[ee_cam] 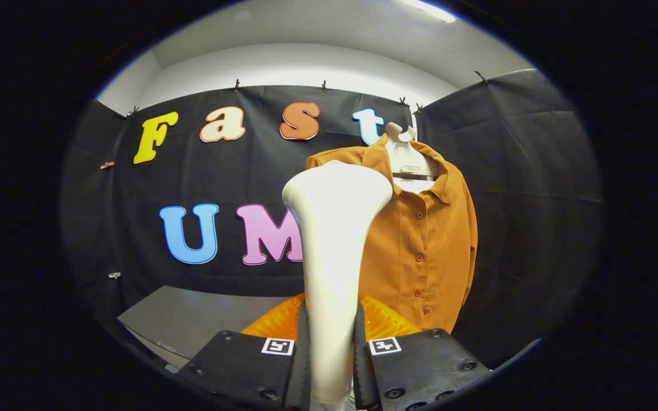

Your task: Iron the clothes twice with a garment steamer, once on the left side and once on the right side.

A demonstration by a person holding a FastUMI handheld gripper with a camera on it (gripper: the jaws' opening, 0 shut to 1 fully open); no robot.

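My gripper (332, 342) is shut on the white handle of the garment steamer (333, 240), which stands upright between the fingers with its wide head at the top. An orange translucent part of the steamer (383, 322) bulges out just behind the fingers. Beyond it hangs an orange button-up shirt (426, 240) on a white hanger (403, 154), against the black cloth wall. The steamer head covers the shirt's left shoulder and sleeve; the shirt's button row and its right side show. The head looks apart from the fabric, in front of it.
A grey tabletop (192, 319) lies low to the left of the fingers, with its edge near them. Black cloth walls (523, 188) close in behind and to the right of the shirt.
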